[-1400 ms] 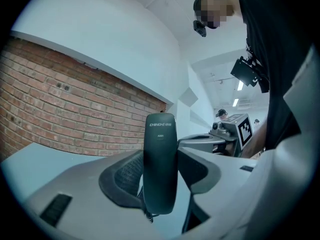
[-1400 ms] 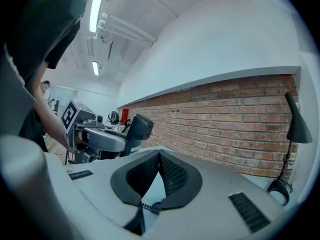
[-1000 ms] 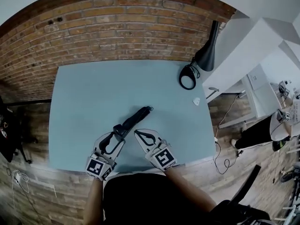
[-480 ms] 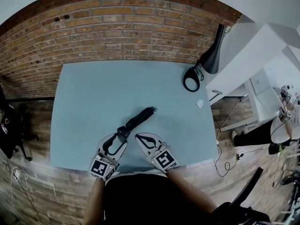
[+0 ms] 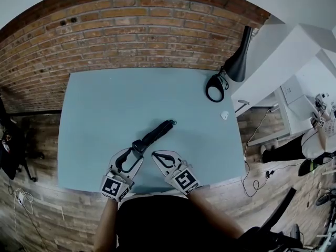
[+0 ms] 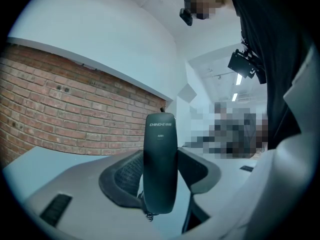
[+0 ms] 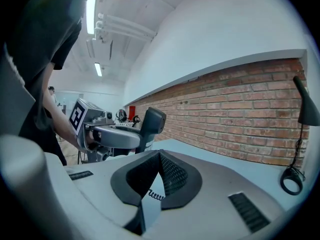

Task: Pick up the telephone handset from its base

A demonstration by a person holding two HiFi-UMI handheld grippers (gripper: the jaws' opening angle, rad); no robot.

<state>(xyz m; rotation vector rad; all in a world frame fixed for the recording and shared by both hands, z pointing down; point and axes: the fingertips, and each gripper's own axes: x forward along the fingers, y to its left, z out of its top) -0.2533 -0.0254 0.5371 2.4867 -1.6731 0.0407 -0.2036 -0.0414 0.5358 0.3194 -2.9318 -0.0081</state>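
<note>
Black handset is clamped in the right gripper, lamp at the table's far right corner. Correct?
One slip: the handset is clamped in the left gripper, not the right. The left gripper view shows its jaws on both sides of it. The right gripper is shut on nothing. The lamp does stand at the far right corner of the table.

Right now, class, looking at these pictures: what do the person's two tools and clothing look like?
The left tool and right tool match: pale grey plastic shells, each with two curved jaws lined with black ribbed pads. Each carries a white cube printed with black square markers. The person wears a black short-sleeved top.
</note>
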